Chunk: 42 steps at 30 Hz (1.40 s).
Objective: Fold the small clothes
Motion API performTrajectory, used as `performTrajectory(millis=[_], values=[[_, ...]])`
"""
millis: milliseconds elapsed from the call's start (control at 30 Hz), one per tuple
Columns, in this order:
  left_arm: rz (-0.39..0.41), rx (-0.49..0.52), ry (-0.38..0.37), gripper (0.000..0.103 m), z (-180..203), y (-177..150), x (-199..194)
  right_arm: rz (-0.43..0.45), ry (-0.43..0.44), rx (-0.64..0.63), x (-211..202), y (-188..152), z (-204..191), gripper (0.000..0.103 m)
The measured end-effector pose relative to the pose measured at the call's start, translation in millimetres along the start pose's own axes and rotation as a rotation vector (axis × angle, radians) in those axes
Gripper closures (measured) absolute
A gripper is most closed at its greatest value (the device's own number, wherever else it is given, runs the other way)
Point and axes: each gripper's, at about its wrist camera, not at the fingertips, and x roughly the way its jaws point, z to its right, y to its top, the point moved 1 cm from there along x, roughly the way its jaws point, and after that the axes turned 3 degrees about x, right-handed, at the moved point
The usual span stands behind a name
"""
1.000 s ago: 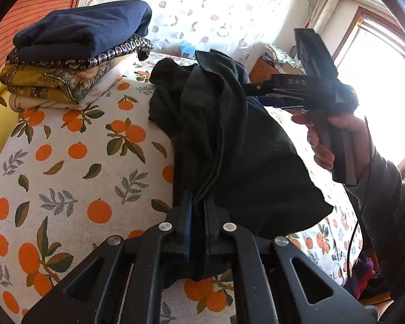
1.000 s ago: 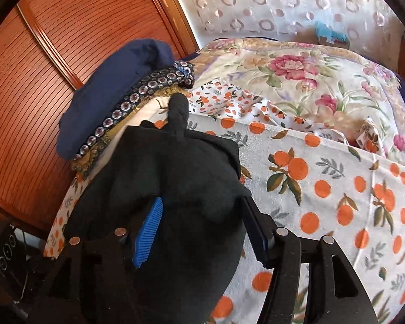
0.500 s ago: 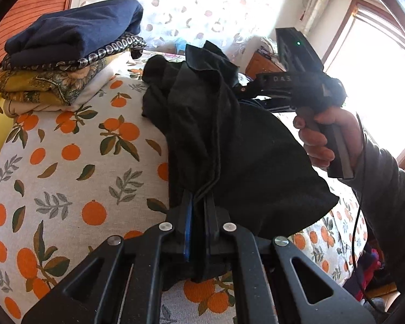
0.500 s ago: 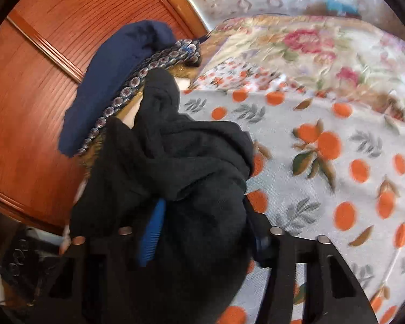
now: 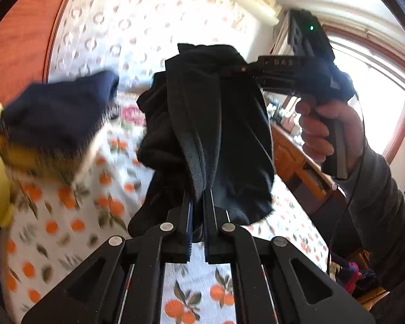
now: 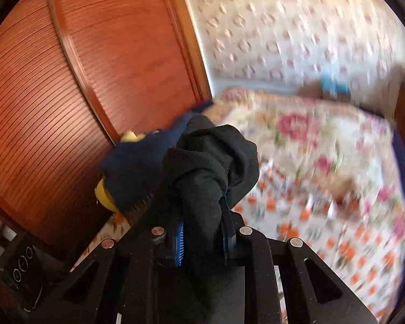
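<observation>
My left gripper [image 5: 198, 197] is closed on one edge of the black soft cotton garment [image 5: 210, 124], and the cloth goes between its two fingers with almost no gap. My right gripper [image 6: 202, 213] is closed too, on a thick bunched part of the same garment [image 6: 210, 162]; between its blue ribbed pads [image 6: 179, 243] the cloth fills all the space. In the left view I see my right hand [image 5: 326, 135] around the handle of the right gripper [image 5: 229, 70], which pinches the top of the garment.

The garment hangs in the air between the two grippers, above the white bed sheet with the orange fruit print [image 5: 67, 216], and I cannot see any part of it touching the sheet. It is wrinkled and not flat.

To the left stands a pile of folded clothes with a dark navy piece on top [image 5: 59, 113], blurred in both views. Behind it is the red-brown wooden panel with fine grooves [image 6: 67, 94]. Further on the bed lies a cover with pink flowers [image 6: 310, 135], also blurred.
</observation>
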Motion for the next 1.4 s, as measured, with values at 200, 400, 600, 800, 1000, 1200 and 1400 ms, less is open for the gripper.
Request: performTrajectory(millis=[200,400,600,800,1000,1200,1400], values=[[0.122,0.006,0.020,0.096,-16,44,-41,0.086,-0.001,-0.149,-33,60,-80,0.083],[0.252,0.088,0.142,0.096,-37,114,-114,0.172,0.090,-0.209,-45,109,-158,0.083],[0.260,0.134,0.310,0.096,-81,167,-150,0.207,0.231,-0.120,-1,140,-168,0.083],[0.100,0.118,0.395,0.096,-148,172,-79,0.038,0.220,0.020,127,98,-83,0.083],[-0.122,0.003,0.388,0.096,-217,124,28,-0.107,0.094,0.128,217,49,-4,0.082],[-0.122,-0.002,0.406,0.096,-229,130,46,-0.126,0.036,0.039,242,67,-12,0.068],[-0.088,0.004,0.436,0.096,-212,120,40,0.056,-0.087,-0.053,204,79,-46,0.061]])
